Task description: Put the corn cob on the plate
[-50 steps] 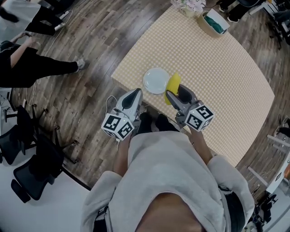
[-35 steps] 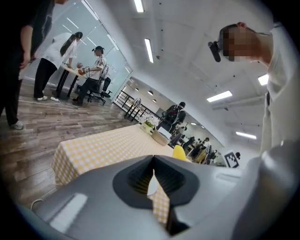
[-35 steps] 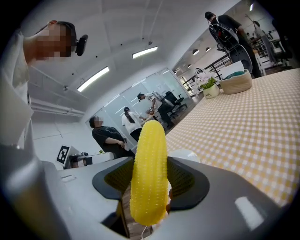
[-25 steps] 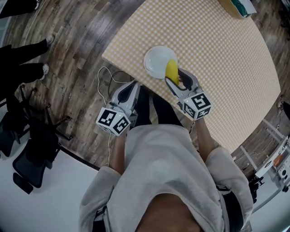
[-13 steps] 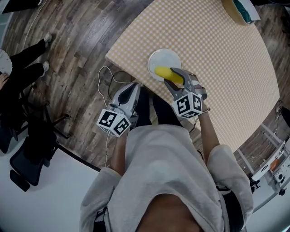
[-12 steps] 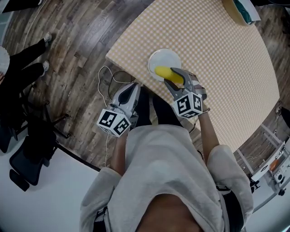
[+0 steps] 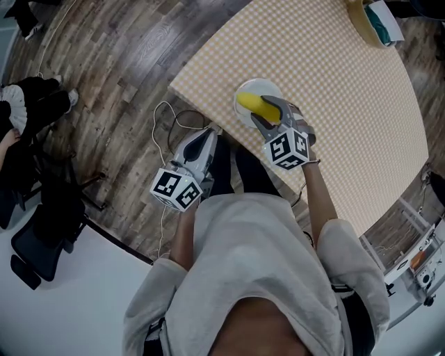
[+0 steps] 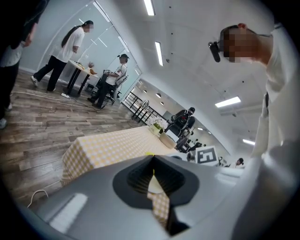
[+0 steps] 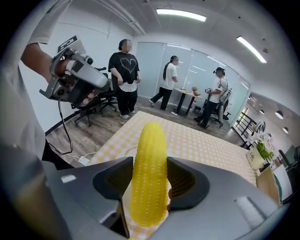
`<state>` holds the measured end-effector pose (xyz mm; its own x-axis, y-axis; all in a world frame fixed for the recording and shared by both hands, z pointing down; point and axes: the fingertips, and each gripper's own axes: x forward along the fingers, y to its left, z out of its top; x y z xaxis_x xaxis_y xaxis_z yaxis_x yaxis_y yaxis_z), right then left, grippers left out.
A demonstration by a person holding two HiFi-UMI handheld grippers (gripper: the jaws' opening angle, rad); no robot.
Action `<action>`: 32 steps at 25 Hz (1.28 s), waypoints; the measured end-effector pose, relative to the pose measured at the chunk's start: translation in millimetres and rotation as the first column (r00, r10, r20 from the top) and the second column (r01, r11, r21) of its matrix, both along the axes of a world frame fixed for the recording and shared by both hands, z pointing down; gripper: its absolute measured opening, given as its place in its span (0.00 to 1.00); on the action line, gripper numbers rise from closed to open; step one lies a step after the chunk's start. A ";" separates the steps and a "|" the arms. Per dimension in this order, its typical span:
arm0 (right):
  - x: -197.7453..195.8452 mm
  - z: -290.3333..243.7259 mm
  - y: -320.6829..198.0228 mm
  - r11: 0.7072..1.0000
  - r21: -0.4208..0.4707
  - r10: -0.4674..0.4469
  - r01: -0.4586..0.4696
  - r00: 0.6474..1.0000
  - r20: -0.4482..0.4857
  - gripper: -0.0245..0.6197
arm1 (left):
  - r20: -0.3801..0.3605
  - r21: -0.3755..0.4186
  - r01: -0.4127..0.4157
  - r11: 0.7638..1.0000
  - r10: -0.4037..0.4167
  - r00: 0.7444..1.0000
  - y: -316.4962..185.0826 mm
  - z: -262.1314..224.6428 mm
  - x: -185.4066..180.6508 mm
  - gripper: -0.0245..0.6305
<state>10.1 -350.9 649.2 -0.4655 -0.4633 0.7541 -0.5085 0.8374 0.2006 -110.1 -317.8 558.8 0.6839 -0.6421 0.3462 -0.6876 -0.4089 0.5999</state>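
Right claw (image 7: pixel 266 115) is clamped on the corn cob (image 7: pixel 250 104); the right gripper view shows both pads pressed against the cob's sides, with the yellow cob (image 9: pixel 149 164) sticking out past the jaw tips. In the head view the cob sits over the near-left part of the white plate (image 7: pixel 270 88), its free end pointing left. Cannot tell if the cob touches the plate.

The plate is on the table (image 7: pixel 341 111), close to its near-left corner and on the yellow checked cloth. The right claw's marker cube (image 7: pixel 288 149) is on the near side of the plate.

Left claw (image 7: pixel 211 133) is off the table to the left, over the wood floor (image 7: pixel 118 83) and just beside the table edge. Its jaws are drawn together with nothing held — the left gripper view shows only a thin sliver of checked cloth through the slit. A white cable (image 7: pixel 165 115) loops on the floor by the table corner. A tan box (image 7: pixel 374 17) stands at the far right of the table, well apart from the plate.
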 end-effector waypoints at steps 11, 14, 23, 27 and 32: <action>-9.9 22.3 -8.0 0.995 -0.092 -0.047 0.040 0.996 -0.079 0.39 | 0.000 0.001 0.026 1.000 -0.026 1.000 -0.9 0.3 -15.3 0.05; -7.7 24.1 -8.4 0.995 -0.096 -0.041 0.033 0.996 -0.083 0.39 | -0.004 0.002 0.026 1.000 -0.026 1.000 -0.2 1.3 -16.4 0.05; -7.4 23.3 -8.8 0.995 -0.090 -0.046 0.040 0.996 -0.073 0.41 | -0.009 0.023 0.028 0.999 -0.027 1.000 2.4 -8.3 -19.3 0.05; -9.3 7.6 -13.4 0.998 -0.064 -0.007 0.005 1.000 -0.020 0.48 | -0.006 0.034 0.036 0.999 -0.036 0.999 5.6 -14.2 -25.2 0.05; -6.2 -21.4 -19.4 0.999 -0.015 0.046 -0.046 0.998 0.041 0.47 | -0.007 0.048 0.035 0.998 -0.034 0.999 10.6 -20.4 -23.7 0.05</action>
<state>3.9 -370.3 627.8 -0.4746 -0.4747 0.7412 -0.5539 0.8155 0.1676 -133.8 -307.2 538.4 0.6631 -0.6812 0.3104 -0.6983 -0.4135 0.5843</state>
